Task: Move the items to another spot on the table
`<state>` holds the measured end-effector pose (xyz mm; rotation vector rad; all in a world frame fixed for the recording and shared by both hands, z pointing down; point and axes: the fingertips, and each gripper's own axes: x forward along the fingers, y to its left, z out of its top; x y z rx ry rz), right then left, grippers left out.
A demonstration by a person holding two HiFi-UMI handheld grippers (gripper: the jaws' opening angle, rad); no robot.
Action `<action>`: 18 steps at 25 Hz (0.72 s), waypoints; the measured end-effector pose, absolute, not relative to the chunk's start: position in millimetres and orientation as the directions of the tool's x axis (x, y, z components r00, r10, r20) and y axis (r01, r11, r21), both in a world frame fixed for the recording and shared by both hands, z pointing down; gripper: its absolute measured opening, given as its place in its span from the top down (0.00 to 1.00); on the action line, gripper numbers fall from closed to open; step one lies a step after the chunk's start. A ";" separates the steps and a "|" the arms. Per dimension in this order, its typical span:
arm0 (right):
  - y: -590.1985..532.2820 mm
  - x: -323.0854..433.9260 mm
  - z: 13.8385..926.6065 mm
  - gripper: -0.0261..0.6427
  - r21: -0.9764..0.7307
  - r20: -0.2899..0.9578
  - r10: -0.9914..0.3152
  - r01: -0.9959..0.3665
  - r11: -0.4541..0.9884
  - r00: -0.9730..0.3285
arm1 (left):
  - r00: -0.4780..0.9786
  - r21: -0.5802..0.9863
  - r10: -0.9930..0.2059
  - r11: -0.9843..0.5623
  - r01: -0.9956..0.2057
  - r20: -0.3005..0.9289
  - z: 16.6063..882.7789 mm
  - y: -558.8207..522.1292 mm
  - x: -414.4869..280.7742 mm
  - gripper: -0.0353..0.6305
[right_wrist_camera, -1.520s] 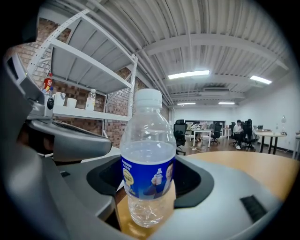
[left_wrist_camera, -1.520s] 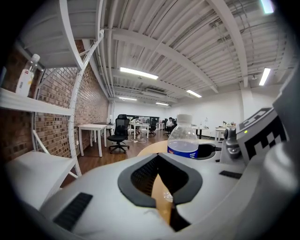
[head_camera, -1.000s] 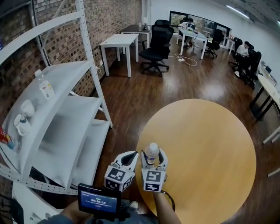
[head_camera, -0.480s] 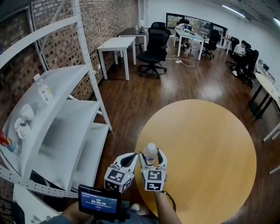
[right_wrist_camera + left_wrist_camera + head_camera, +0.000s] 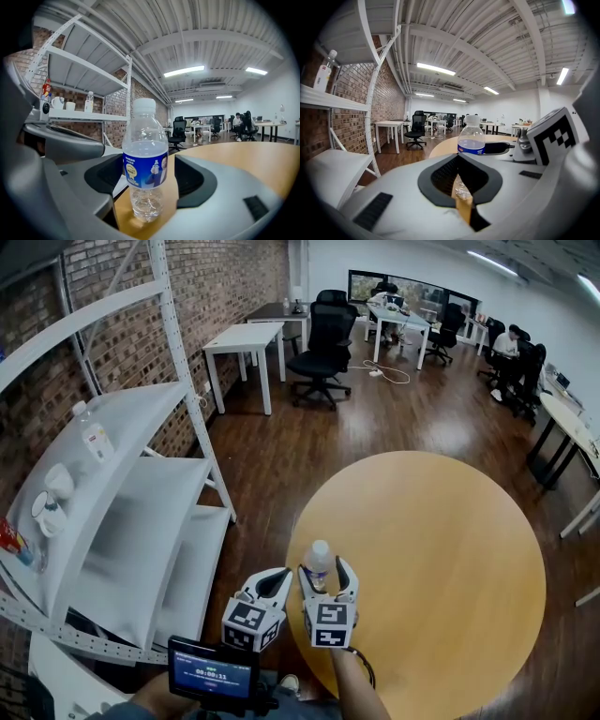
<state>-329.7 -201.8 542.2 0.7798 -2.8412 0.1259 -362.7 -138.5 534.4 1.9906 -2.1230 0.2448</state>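
the water bottle point(image 5: 320, 562) stands upright on the round wooden table point(image 5: 441, 559), close to the near left edge. the right gripper point(image 5: 325, 578) has its jaws spread to either side of it. in the right gripper view the bottle point(image 5: 145, 159) rests with its base on the wood, the left pad close against its side and a slim gap showing at the right pad, so nothing is pinched (whether the left pad truly touches is hard to tell). the left gripper point(image 5: 274, 579) sits just beside the right one, off the table's edge. its jaws are pressed together at the tips with nothing between them. in the left gripper view they hide the bottle's lower half, leaving only cap, shoulder and the top of the blue label point(image 5: 471, 138) in sight, plus a sliver of wood through the slit below the tips point(image 5: 458, 159). the person's arms are cut off at the bottom of the head view, where a small screen point(image 5: 214, 673) also shows. at the left stands a white shelf rack point(image 5: 141, 493) holding a second bottle point(image 5: 94, 432), cups point(image 5: 56, 482) and a red item point(image 5: 9, 540) cropped by the picture's edge.
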 end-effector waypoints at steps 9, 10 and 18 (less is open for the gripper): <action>-188.0 -295.4 529.3 0.44 -0.001 0.205 -0.528 -0.540 0.842 -0.824 | -0.027 0.033 -0.966 0.037 -0.999 0.257 520.6 -136.4 -334.9 0.93; -186.3 -289.6 526.5 0.44 -0.006 0.205 -0.532 -0.544 0.839 -0.822 | -0.016 0.033 -0.967 0.026 -0.999 0.254 518.6 -137.3 -328.7 0.93; -177.7 -236.2 500.2 0.44 -0.029 0.199 -0.575 -0.591 0.806 -0.794 | 0.055 0.037 -0.974 -0.048 -0.998 0.221 497.9 -146.4 -282.6 0.93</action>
